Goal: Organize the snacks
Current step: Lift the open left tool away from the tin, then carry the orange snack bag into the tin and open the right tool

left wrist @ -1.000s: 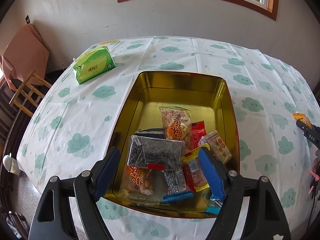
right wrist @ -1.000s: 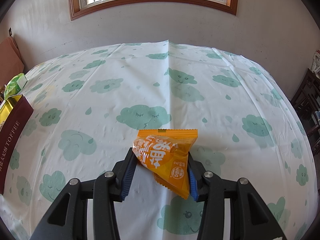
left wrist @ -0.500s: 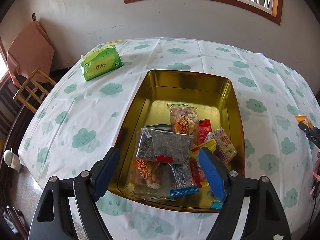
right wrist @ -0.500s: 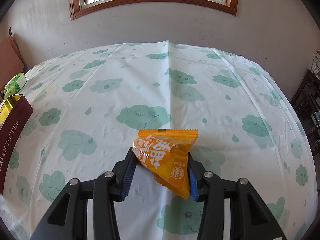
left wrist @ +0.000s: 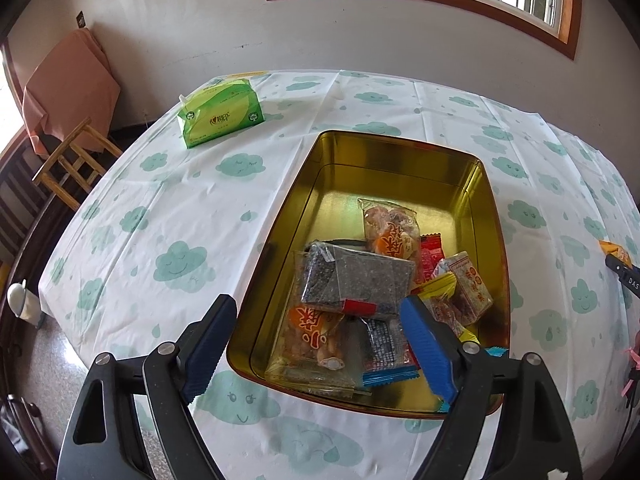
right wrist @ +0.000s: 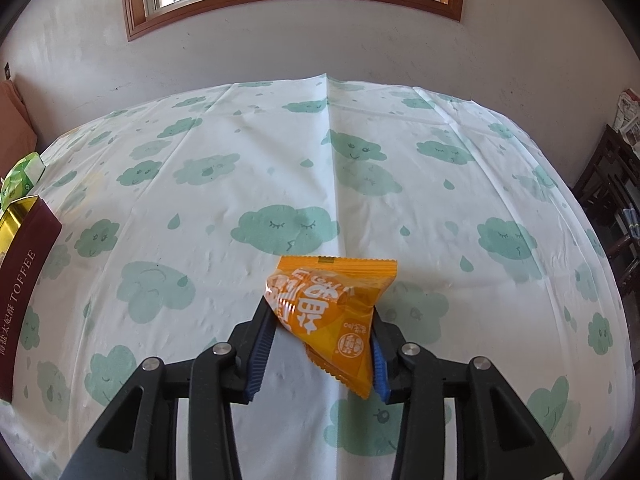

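Observation:
A gold tin [left wrist: 392, 156] sits on the cloud-print tablecloth and holds several snack packets [left wrist: 360, 276] piled at its near end. My left gripper [left wrist: 316, 344] is open and empty, hovering over the tin's near edge. My right gripper [right wrist: 320, 340] is shut on an orange triangular snack packet [right wrist: 332, 308], held just above the tablecloth. The tin's dark red side [right wrist: 24, 280] shows at the far left of the right wrist view. The orange packet's tip [left wrist: 614, 249] and the right gripper show at the right edge of the left wrist view.
A green tissue pack [left wrist: 220, 116] lies on the table's far left. A wooden chair [left wrist: 76, 156] draped with a pink cloth stands beyond the table's left edge. Dark furniture [right wrist: 612, 184] stands to the right of the table.
My left gripper has drawn back and swung slightly right, so the tin sits further right in its view. The right gripper and its packet have not moved.

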Action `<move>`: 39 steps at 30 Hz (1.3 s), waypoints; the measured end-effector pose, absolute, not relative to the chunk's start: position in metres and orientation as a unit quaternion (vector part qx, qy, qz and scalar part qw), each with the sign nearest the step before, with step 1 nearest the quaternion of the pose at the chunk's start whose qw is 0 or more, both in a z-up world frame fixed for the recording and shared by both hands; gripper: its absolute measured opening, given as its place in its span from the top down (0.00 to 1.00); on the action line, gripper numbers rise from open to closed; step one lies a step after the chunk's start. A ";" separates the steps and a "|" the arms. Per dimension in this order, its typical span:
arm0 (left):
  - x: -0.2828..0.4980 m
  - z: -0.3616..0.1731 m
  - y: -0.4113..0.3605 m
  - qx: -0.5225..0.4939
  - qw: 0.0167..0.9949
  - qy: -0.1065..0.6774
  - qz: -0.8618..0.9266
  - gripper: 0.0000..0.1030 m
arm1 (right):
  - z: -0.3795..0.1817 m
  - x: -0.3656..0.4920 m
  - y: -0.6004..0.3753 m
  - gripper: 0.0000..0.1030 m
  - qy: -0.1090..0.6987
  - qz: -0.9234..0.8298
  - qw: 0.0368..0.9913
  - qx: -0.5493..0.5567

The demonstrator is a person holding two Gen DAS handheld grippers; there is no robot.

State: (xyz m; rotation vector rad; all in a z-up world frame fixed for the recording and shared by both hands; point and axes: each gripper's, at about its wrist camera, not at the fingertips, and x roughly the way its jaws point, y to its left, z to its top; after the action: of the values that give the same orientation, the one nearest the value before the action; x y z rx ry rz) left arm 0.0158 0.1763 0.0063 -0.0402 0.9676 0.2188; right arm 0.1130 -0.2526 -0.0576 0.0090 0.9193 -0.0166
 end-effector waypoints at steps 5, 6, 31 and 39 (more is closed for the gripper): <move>0.013 0.005 0.181 -0.024 0.879 0.464 0.107 0.21 | -0.052 0.108 -0.242 0.61 0.445 -0.002 0.895 0.000; 0.013 0.006 0.181 -0.026 0.879 0.463 0.107 0.21 | -0.051 0.106 -0.240 0.62 0.444 0.000 0.896 0.000; 0.000 0.009 0.199 -0.039 0.882 0.455 0.118 0.19 | 0.000 0.067 -0.143 0.63 0.408 0.114 0.905 -0.022; -0.006 0.010 0.211 -0.051 0.881 0.453 0.127 0.19 | 0.012 0.055 -0.105 0.63 0.398 0.159 0.903 -0.029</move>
State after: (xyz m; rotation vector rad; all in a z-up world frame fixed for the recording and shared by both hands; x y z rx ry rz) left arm -0.0064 0.2106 0.0096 -0.1059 0.9443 0.2649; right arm 0.0555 -0.1047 0.0119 -0.0589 0.8237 0.3283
